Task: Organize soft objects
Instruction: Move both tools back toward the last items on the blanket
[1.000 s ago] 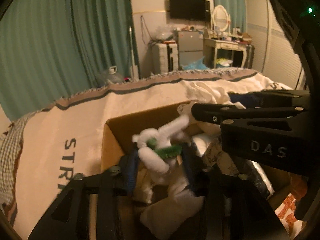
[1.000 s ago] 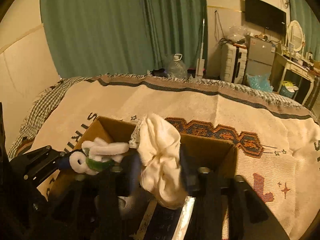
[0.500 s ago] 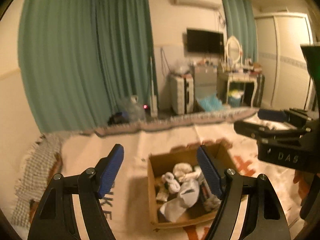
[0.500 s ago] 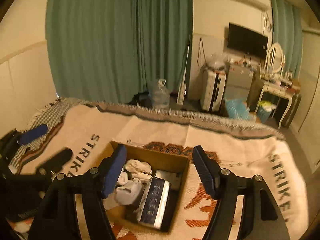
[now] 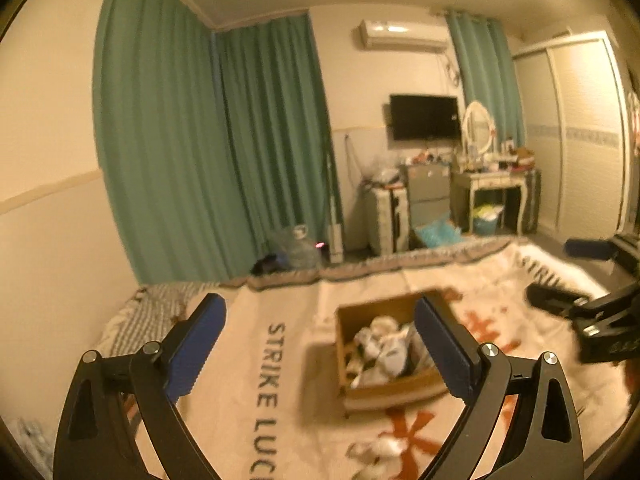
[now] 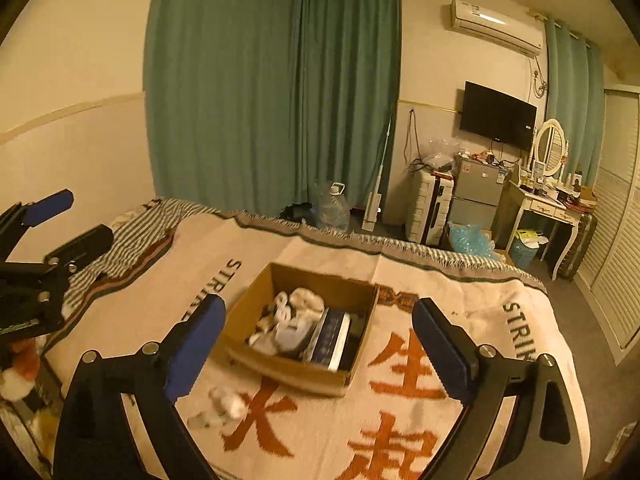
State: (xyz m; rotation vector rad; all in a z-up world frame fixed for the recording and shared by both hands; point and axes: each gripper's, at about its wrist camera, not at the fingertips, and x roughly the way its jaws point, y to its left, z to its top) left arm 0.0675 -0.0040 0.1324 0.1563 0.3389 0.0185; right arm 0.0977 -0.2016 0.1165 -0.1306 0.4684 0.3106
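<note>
An open cardboard box [image 6: 240,322] sits on the cream blanket on the bed; it also shows in the left wrist view [image 5: 384,388]. Inside lie several white soft items [image 6: 296,312] and a dark flat package [image 6: 332,340]. A small white soft toy [image 6: 218,406] lies on the blanket in front of the box, seen too in the left wrist view [image 5: 376,450]. My left gripper [image 5: 320,344] is open and empty, held high above the bed. My right gripper [image 6: 320,344] is open and empty, also high above the box.
The blanket [image 6: 460,320] with printed letters covers the bed. A striped cloth [image 6: 136,236] lies at its far left corner. Beyond the bed stand green curtains [image 6: 272,100], a water jug [image 6: 332,208], a suitcase [image 6: 430,212], a small fridge [image 6: 478,196] and a dressing table [image 6: 548,208].
Both grippers let go of the soft items into the box, opened, and rose up and back from it. The box now looks small and far below.
</note>
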